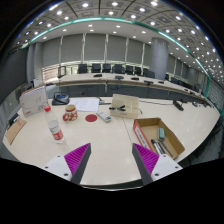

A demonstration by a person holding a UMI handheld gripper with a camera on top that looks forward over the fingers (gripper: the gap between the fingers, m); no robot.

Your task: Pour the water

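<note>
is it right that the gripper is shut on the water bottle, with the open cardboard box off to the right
No. In the gripper view the gripper is open and holds nothing; the water bottle stands on the table, ahead and left of the fingers. The open cardboard box is indeed to the right.

Table (110, 150): smooth, pale, faintly glossy top. Bottle (55, 129): clear plastic (label looks like paper). Box (160, 138): matt brown cardboard. Gripper (111, 158) pads: ribbed magenta.

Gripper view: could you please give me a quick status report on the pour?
Claw open, empty, over bare table. Bottle upright ahead-left, untouched. Box ahead-right; path to bottle looks clear.
</note>
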